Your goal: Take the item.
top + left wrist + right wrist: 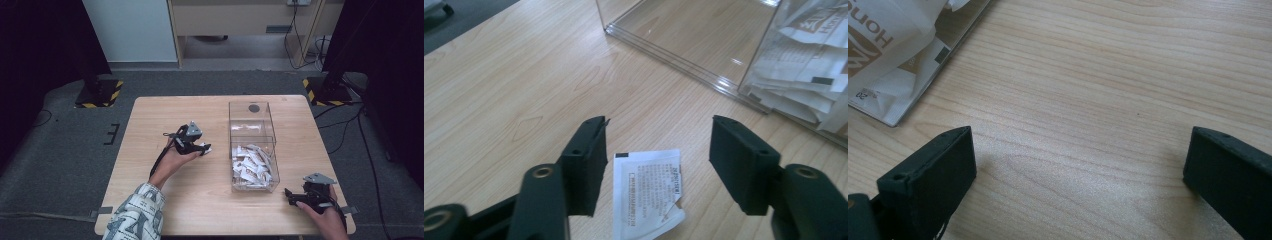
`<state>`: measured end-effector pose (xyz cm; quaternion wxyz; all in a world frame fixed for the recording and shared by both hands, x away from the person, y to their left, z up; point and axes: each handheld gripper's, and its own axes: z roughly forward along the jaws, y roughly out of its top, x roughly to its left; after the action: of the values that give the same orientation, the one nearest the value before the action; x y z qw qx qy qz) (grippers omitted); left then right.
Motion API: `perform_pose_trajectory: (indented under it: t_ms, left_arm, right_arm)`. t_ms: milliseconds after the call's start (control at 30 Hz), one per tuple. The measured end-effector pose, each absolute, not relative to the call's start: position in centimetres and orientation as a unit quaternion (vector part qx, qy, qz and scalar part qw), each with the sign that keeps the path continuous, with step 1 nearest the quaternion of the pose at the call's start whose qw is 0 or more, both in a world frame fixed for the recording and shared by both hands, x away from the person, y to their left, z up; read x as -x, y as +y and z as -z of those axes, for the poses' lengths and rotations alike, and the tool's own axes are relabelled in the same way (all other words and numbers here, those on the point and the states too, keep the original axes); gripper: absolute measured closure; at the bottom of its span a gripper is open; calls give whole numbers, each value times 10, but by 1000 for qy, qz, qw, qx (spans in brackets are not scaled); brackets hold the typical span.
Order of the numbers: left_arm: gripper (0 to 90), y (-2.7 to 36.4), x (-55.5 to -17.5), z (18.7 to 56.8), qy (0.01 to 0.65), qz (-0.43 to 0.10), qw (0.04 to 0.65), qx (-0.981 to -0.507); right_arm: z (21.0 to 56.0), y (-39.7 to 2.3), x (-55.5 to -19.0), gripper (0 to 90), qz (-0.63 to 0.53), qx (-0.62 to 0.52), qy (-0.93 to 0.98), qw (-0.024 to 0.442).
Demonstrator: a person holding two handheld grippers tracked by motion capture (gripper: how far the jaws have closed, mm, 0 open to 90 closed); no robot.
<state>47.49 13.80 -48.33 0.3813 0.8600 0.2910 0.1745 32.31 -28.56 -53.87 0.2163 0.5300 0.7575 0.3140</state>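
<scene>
A white printed packet [646, 192] lies flat on the wooden table [165, 115], just left of a clear two-part box [252, 106]. My left gripper [656, 155] stands open over the packet, its jaws on either side and clear of it. The high view places this gripper [198, 146] mid-table with the packet [206, 148] at its tip. The box's near compartment holds several white packets [252, 167]; its far compartment is empty. My right gripper [291, 196] rests near the table's front right corner, open with bare wood between its jaws [1078, 165].
The clear box wall [684, 65] stands close ahead of the left gripper, with packets [804, 60] behind it. A corner of the box with packets [888, 50] lies to the upper left of the right gripper. Black stands flank the table's far side.
</scene>
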Motion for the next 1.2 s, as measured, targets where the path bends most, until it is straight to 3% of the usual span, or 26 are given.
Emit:
perform_pose_trajectory:
  t_ms: [367, 533, 1200]
  left_arm:
    - [144, 129, -461, 473, 264, -168, 387, -867]
    - [103, 125, -454, 467, 254, -165, 391, -869]
    - [73, 128, -413, 468, 229, -158, 381, -882]
  right_arm:
    - [539, -286, -323, 8, -314, -530, 757, 216]
    - [539, -286, -323, 8, -314, -530, 757, 216]
    - [539, -286, -323, 8, -314, -530, 758, 216]
